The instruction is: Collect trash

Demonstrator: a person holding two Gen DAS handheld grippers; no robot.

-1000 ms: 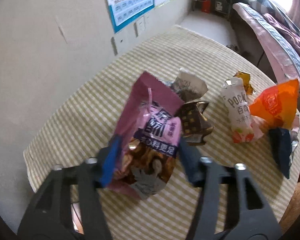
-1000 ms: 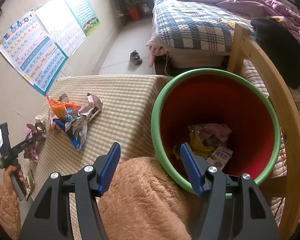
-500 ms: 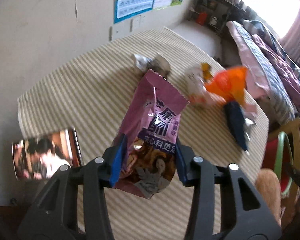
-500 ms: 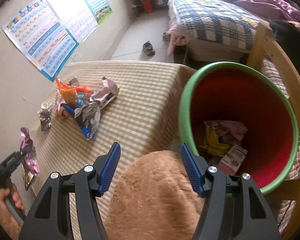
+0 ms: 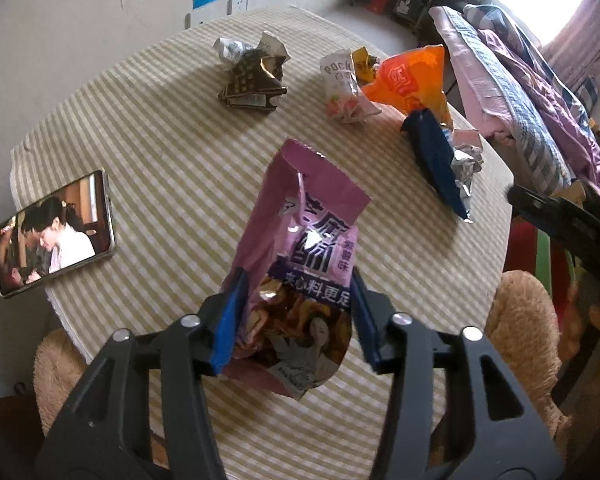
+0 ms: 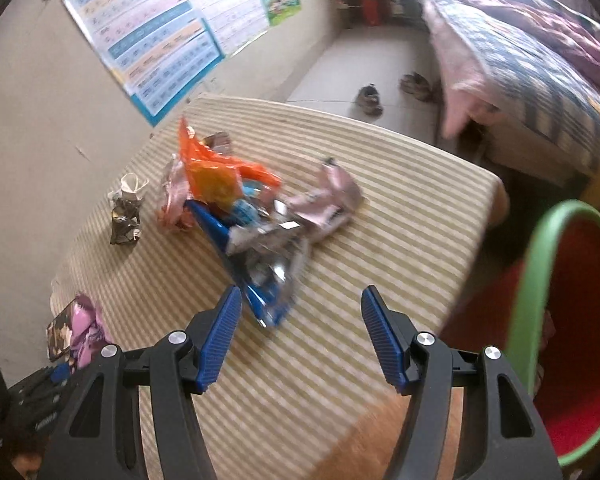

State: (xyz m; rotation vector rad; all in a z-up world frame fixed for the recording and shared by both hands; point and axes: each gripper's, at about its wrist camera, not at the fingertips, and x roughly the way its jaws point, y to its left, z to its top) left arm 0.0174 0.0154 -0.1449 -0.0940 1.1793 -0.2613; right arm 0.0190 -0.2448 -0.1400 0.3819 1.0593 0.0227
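My left gripper [image 5: 294,314] is shut on a pink snack bag [image 5: 304,248] and holds it above the striped table [image 5: 172,152]. The bag also shows small at the far left of the right wrist view [image 6: 85,322]. My right gripper [image 6: 300,336] is open and empty above the table's near part, just short of a blue and silver wrapper [image 6: 260,264]. An orange bag [image 6: 212,172], a pink and silver wrapper [image 6: 324,200] and a brown crumpled wrapper [image 6: 125,216] lie on the table. The red bin with a green rim [image 6: 540,280] stands at the right.
A phone [image 5: 54,232] with a lit screen lies on the table's left edge. A white Pocky wrapper [image 5: 340,84] lies beside the orange bag [image 5: 412,80]. A bed [image 6: 540,80] stands beyond the table, shoes [image 6: 370,98] on the floor. Posters [image 6: 160,32] hang on the wall.
My left gripper has lifted the pink bag off the table and drawn back. My right gripper has swung left from over the bin to over the table, toward the wrapper pile.
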